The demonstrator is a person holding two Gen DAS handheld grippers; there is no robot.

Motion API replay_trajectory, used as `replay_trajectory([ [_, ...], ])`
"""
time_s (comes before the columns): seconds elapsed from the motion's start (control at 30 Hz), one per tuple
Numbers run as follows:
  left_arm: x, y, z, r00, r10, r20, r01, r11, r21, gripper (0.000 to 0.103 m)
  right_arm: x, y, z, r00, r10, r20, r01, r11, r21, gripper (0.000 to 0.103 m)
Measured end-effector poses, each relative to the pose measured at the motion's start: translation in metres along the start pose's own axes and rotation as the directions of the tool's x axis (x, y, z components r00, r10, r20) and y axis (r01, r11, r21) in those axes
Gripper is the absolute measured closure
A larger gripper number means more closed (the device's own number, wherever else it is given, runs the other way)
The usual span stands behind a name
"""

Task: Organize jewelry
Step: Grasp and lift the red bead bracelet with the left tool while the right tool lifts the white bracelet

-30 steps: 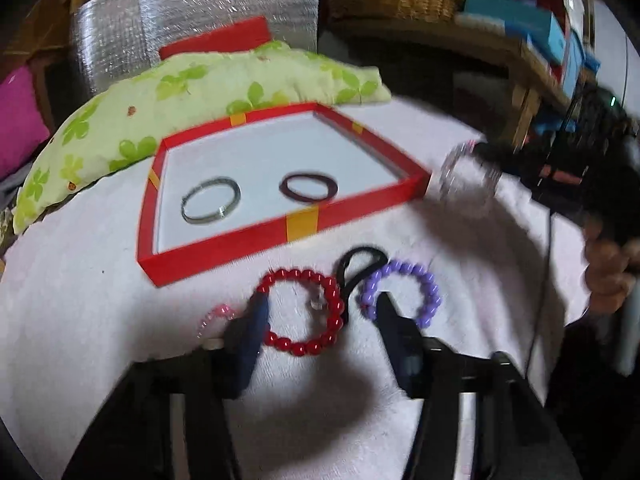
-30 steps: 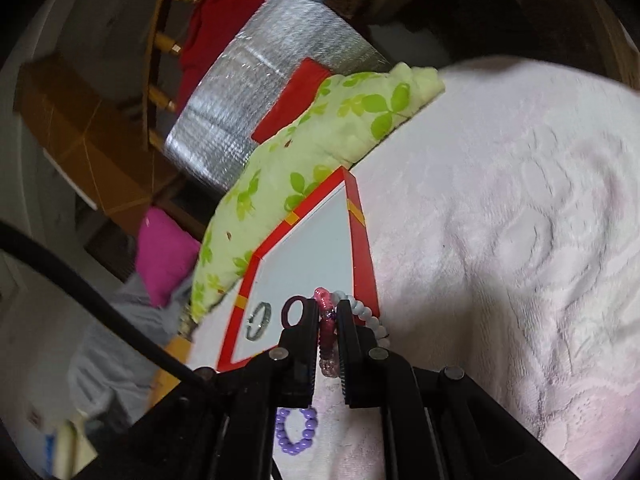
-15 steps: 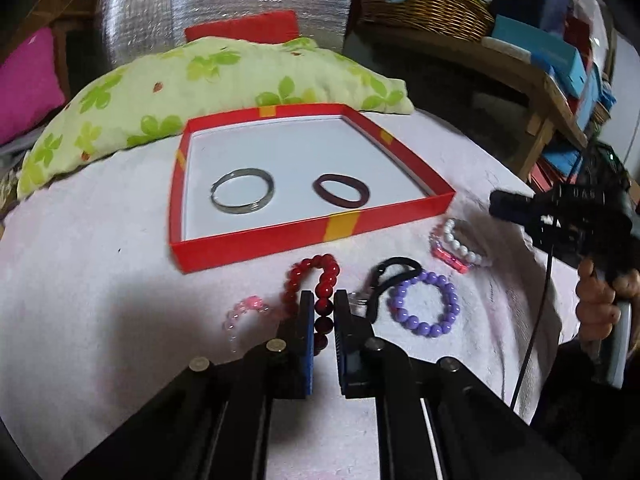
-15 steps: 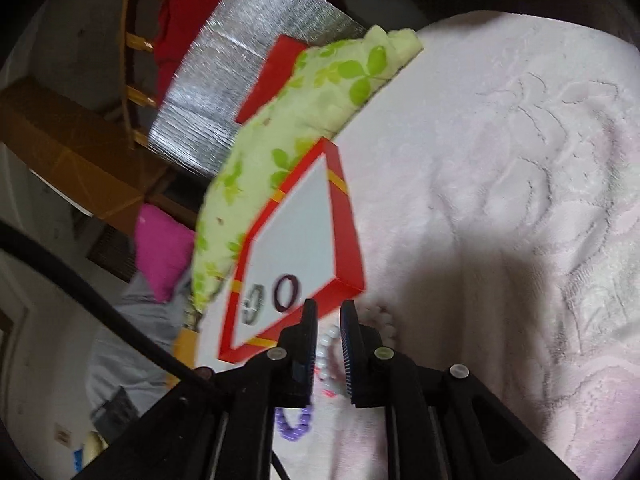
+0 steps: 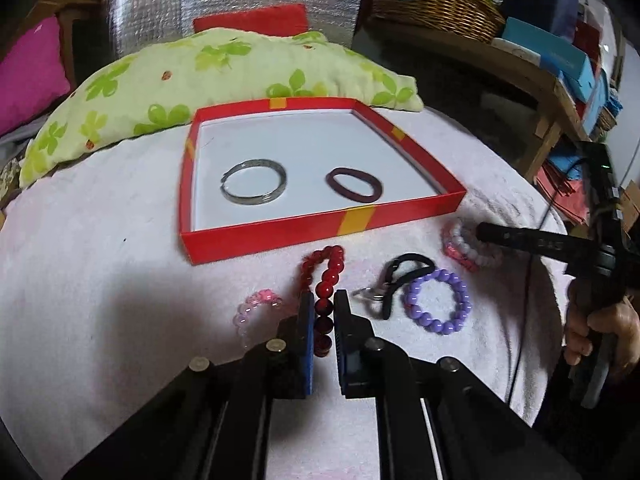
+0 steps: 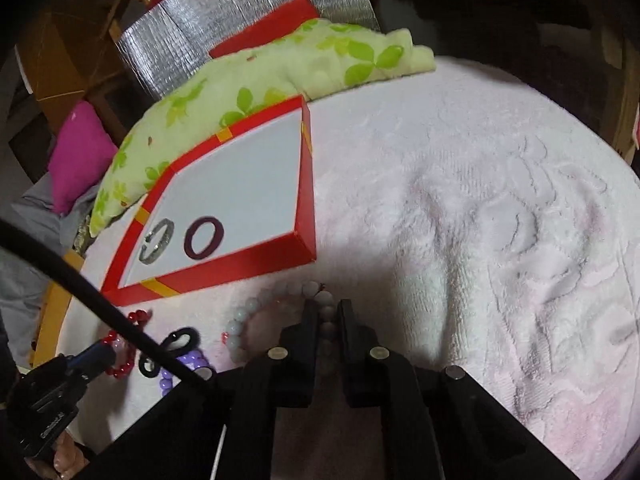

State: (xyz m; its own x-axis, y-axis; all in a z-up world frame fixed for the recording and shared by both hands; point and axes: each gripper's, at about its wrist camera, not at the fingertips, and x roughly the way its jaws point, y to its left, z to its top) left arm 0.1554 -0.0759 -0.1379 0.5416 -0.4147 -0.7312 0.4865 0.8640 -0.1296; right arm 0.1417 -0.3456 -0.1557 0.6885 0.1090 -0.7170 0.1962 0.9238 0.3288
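While our left gripper (image 5: pixel 323 312) sits low in the middle of its view, its fingers are clenched on the red beads (image 5: pixel 325 280), which lie pinched into a narrow loop on the towel (image 5: pixel 100 288). Low centre in the right view, our right gripper (image 6: pixel 328 312) has its fingers nearly closed on the pale beads (image 6: pixel 240 332); a few beads show in the narrow gap, so we judge it is gripping them, though the pinch itself is partly hidden.

Just beyond the left fingers, lower middle of that frame, lie the pink beads (image 5: pixel 256 304), a black loop (image 5: pixel 404 268) and the purple beads (image 5: pixel 436 304), all on the towel and outside the tray.

Further up, at frame centre, the red tray (image 5: pixel 280 236) holds a metal bangle (image 5: pixel 254 187) and a dark band (image 5: pixel 354 185), apart from each other, with bare floor at its far half. Behind it, across the upper frame, lies the green pillow (image 5: pixel 200 68).

We judge both grasps made and the lift about to start. Next each gripper must raise its beads over the tray's near wall and let go on bare floor, without snagging the towel or the neighbouring pieces.
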Motion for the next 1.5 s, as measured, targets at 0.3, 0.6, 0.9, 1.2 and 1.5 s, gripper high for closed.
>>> replay_trajectory([
  [0.3,0.007,0.018,-0.001,1.0,0.013,-0.011,-0.014,0.997,-0.079,0.093,-0.036,-0.014,0.006,0.975,0.13,0.181,-0.144,0.987,0.067,0.093],
  [0.6,-0.018,0.011,0.005,0.991,-0.059,0.122,0.065,0.997,-0.043,0.093,-0.048,-0.027,0.009,0.917,0.294,0.271,-0.34,0.929,0.143,0.092],
  [0.9,-0.043,0.024,0.015,0.971,-0.099,0.216,0.119,0.99,-0.08,0.093,-0.054,-0.026,0.011,0.904,0.322,0.282,-0.371,0.918,0.141,0.092],
  [1.2,-0.066,0.045,0.024,0.953,-0.086,0.29,0.128,0.984,-0.128,0.093,-0.065,-0.007,0.018,0.899,0.336,0.282,-0.375,0.923,0.093,0.092],
  [1.5,-0.061,0.042,0.023,0.959,-0.082,0.27,0.117,0.986,-0.118,0.093,-0.074,0.005,0.025,0.899,0.347,0.267,-0.382,0.92,0.088,0.092],
])
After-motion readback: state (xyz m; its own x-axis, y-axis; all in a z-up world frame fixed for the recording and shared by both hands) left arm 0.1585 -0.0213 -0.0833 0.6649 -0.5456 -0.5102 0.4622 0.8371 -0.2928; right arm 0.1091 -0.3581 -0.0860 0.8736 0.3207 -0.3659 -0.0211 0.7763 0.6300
